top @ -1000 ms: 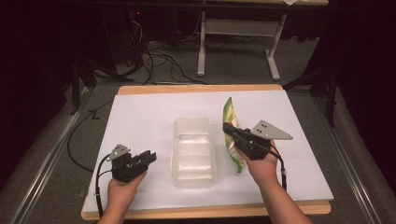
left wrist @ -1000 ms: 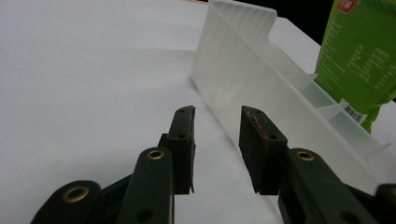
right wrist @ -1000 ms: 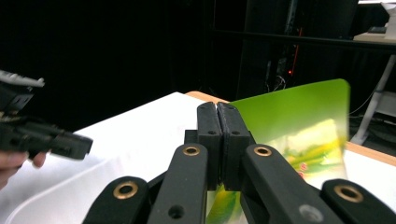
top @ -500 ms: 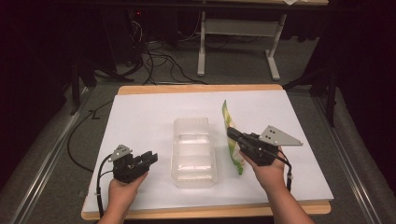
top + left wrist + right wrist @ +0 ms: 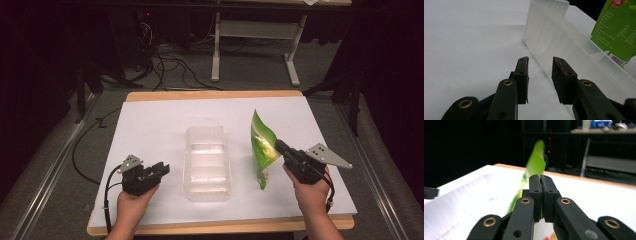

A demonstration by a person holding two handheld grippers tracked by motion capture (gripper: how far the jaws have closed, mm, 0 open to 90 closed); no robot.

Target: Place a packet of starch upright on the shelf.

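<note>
A green snack bag (image 5: 262,147) stands on edge right of a clear plastic bin (image 5: 207,162) on the white table. My right gripper (image 5: 278,145) is shut on the bag's edge; in the right gripper view the bag (image 5: 536,165) rises from between the closed jaws of the gripper (image 5: 540,178). My left gripper (image 5: 162,169) rests near the table's front left, open, with nothing between its fingers. In the left gripper view the left gripper (image 5: 540,61) points along the bin's long wall (image 5: 554,40), and the bag (image 5: 617,30) shows beyond the bin.
The white table (image 5: 150,125) has a wooden rim. Behind it the floor holds cables (image 5: 165,65) and a white desk frame (image 5: 255,35). A metal rail (image 5: 45,165) runs along the left side of the table.
My right gripper has drawn back toward the front right with the bag, which now stands more upright and farther from the bin. The left gripper has barely moved.
</note>
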